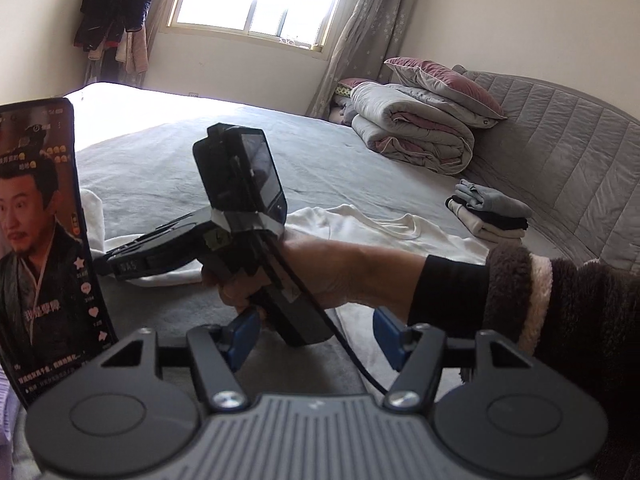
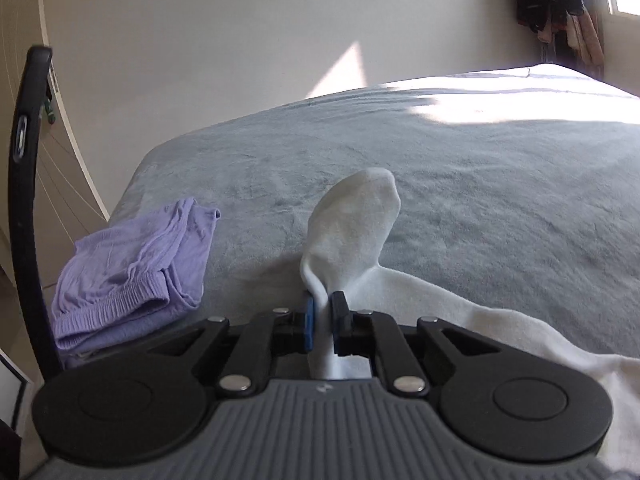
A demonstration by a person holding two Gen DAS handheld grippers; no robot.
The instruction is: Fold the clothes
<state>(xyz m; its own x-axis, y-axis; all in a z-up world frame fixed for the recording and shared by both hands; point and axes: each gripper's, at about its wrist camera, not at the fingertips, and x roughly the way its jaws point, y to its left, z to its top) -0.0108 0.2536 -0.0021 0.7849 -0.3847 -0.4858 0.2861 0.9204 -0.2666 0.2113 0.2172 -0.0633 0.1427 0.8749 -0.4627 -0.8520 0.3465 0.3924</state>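
Note:
A white long-sleeved garment (image 1: 380, 228) lies spread on the grey bed (image 1: 168, 160). In the right wrist view my right gripper (image 2: 324, 320) is shut on a fold of that white garment (image 2: 352, 224), whose sleeve end stands up in front of the pads. The left wrist view shows the right gripper (image 1: 108, 262) from the side, held by a hand (image 1: 320, 272) in a dark fleece sleeve, low over the cloth. My left gripper (image 1: 316, 336) stands open with nothing between its blue pads (image 1: 390, 332), behind that hand.
A folded purple garment (image 2: 132, 268) lies at the bed's near left corner. A stack of folded clothes (image 1: 490, 210) and a rolled duvet (image 1: 416, 128) sit by the grey headboard (image 1: 560, 152). A phone (image 1: 44, 248) stands upright at the left.

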